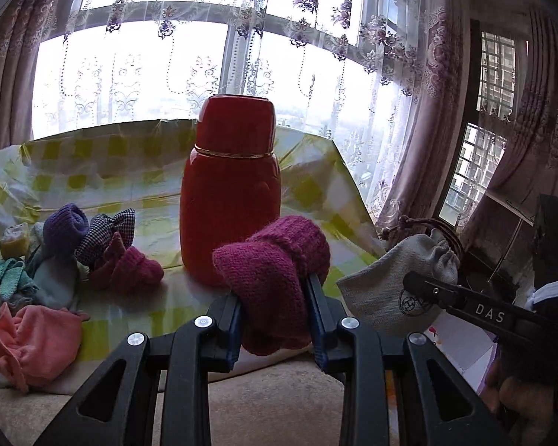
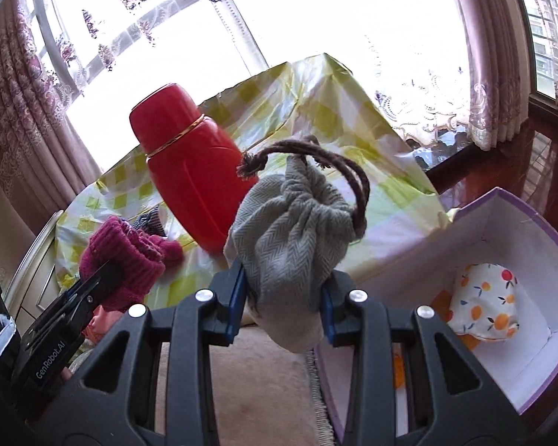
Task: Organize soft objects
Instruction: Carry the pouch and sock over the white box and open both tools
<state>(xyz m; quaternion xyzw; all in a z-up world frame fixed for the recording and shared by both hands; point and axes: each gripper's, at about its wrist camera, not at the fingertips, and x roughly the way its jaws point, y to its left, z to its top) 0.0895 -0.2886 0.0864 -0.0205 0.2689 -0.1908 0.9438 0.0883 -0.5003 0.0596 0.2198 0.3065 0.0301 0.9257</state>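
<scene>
A table (image 1: pixel 137 186) draped in yellow-checked cloth carries a tall red flask (image 1: pixel 230 189), which stands just behind both held items. Right of the table's edge sits an open white box (image 2: pixel 509 223) with a fruit-print pouch (image 2: pixel 483 303) inside. The right gripper (image 2: pixel 283 299) has its jaws clamped on a grey drawstring bag (image 2: pixel 290 230); the left gripper (image 1: pixel 275 319) pinches a magenta knitted sock (image 1: pixel 275 271). More socks (image 1: pixel 59 252) lie heaped at the table's left.

box (image 2: pixel 517 223) cut by right edge, window view blown out, pouch logo (image 1: pixel 409 301) partly hidden
</scene>
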